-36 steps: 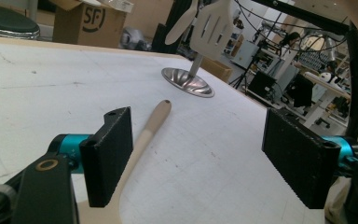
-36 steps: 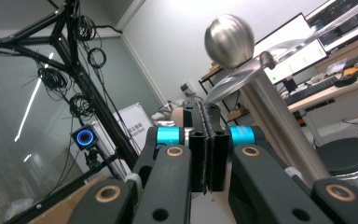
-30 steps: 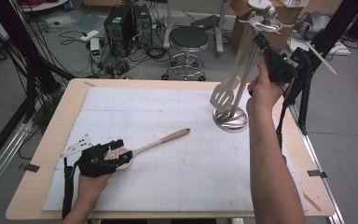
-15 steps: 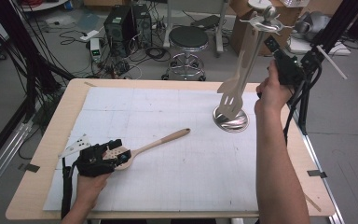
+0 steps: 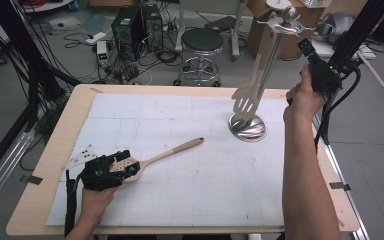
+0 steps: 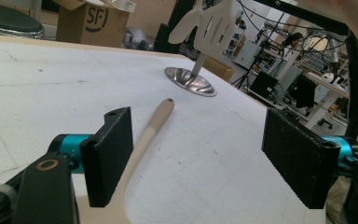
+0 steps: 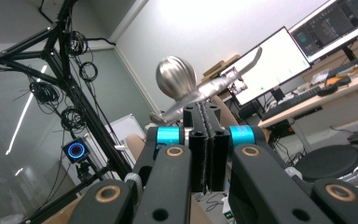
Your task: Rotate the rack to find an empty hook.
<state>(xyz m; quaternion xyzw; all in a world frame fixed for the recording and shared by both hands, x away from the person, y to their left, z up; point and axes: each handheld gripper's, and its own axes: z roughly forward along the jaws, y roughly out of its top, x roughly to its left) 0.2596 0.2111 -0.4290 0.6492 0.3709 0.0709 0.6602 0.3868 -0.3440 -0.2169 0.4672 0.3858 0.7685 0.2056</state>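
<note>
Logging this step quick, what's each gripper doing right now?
Left gripper: open, jaws either side of the wooden spoon.
Right gripper: shut, empty, beside the utensil stand.

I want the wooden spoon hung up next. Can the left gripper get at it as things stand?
Probably yes: the left gripper is open and the wooden spoon already lies between its jaws on the table, with nothing lying across it.

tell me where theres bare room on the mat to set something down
Free: the mat's far-left stretch, and the near middle between the wooden spoon and the person's right forearm. Crowded: around the utensil stand's base with its hanging slotted spatula, and near the left gripper.
</note>
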